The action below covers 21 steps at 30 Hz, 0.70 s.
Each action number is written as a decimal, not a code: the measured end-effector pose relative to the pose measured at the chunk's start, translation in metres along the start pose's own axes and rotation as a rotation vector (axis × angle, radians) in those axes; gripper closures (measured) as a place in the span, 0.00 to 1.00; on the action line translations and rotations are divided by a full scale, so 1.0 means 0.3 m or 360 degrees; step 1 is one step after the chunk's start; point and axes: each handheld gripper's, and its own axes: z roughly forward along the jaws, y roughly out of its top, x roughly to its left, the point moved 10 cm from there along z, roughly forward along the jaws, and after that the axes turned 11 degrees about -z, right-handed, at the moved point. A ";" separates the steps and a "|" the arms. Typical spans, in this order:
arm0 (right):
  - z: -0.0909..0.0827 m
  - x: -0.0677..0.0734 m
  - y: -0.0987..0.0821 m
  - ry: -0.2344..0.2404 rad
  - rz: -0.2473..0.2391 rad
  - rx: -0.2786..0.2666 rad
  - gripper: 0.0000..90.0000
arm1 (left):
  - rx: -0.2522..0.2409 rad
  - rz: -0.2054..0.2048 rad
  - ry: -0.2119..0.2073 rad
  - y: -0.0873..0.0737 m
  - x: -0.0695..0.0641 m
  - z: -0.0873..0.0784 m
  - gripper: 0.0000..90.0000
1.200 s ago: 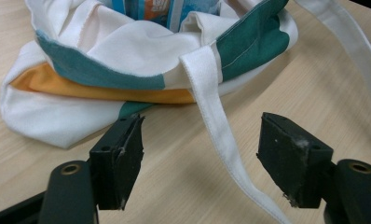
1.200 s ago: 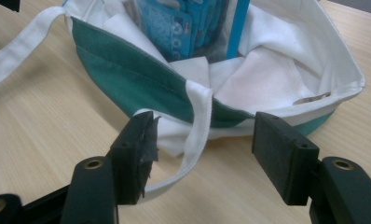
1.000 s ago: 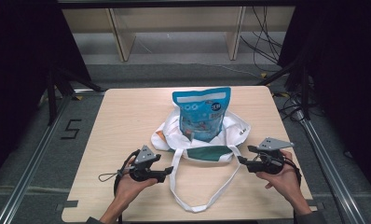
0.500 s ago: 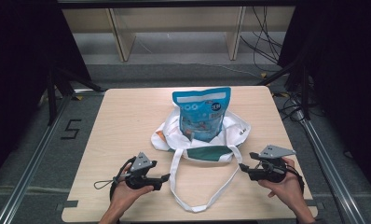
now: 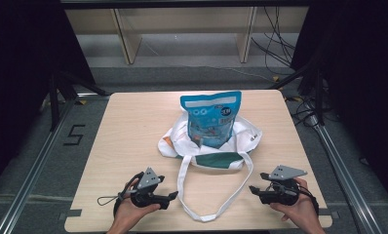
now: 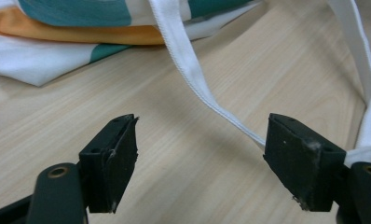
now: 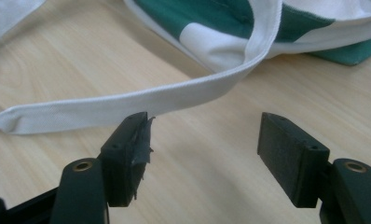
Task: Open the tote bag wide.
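Both grippers gape, jaws just opening, nothing between: left gripper (image 5: 174, 196), right gripper (image 5: 253, 189) flank white cloth strap loop (image 5: 214, 213) of white-green tote bag (image 5: 216, 158) mid light wooden table (image 5: 133, 126).

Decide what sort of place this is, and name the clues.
Probably a lab recording station: a bare wooden table on a metal frame, loose cables behind, and a person holding two grippers beside a tote bag.

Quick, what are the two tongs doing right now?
Left tongs: open, just been widening, holding nothing, beside the white strap.
Right tongs: open, just been widening, holding nothing.
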 end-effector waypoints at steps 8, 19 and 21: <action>-0.021 0.042 -0.037 0.0017 -0.0020 0.0034 0.36 | 0.0053 0.0010 -0.0008 -0.042 -0.045 -0.001 0.27; -0.050 0.088 -0.108 0.0027 0.0008 0.0111 0.34 | 0.0117 0.0059 0.0011 -0.095 -0.068 -0.018 0.26; -0.052 0.094 -0.118 0.0035 0.0007 0.0120 0.33 | 0.0104 0.0033 0.0004 -0.101 -0.076 -0.011 0.26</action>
